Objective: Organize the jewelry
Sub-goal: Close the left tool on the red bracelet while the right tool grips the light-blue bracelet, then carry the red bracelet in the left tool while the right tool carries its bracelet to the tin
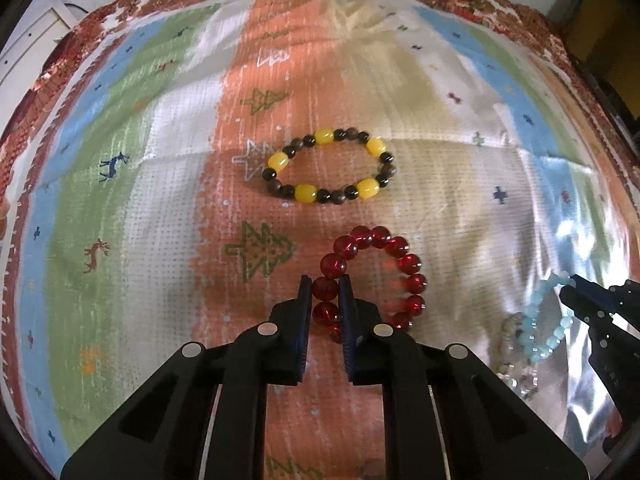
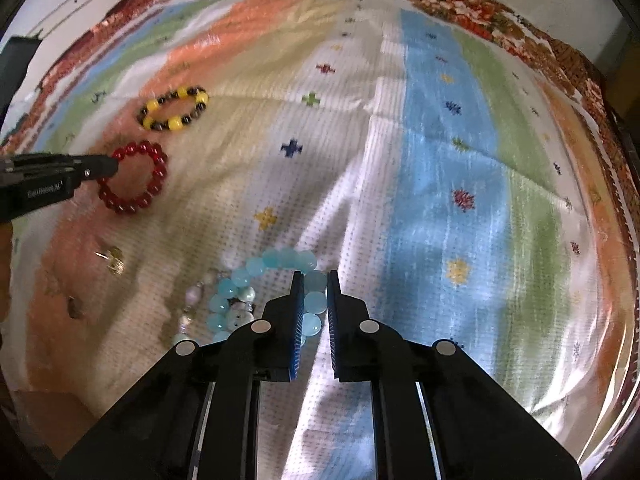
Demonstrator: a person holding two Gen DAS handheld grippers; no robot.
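Jaws of the left gripper [image 1: 325,286] clamp a bead of the red bracelet [image 1: 374,278], its loop toward 2 o'clock; the right gripper [image 2: 314,280] pinches the blue bracelet [image 2: 264,292], trailing toward 9 o'clock.

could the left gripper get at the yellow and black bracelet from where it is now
Probably not yet: the left gripper has its jaws closed on the red bracelet. The yellow and black bracelet lies just beyond on bare cloth, nothing between them.

We are holding the left gripper [image 1: 325,286] low, jaws nearly closed, pinching a bead of the red bracelet [image 1: 376,276]. The right gripper [image 2: 314,280] is likewise pinching the light blue bracelet [image 2: 276,276], tilted downward.
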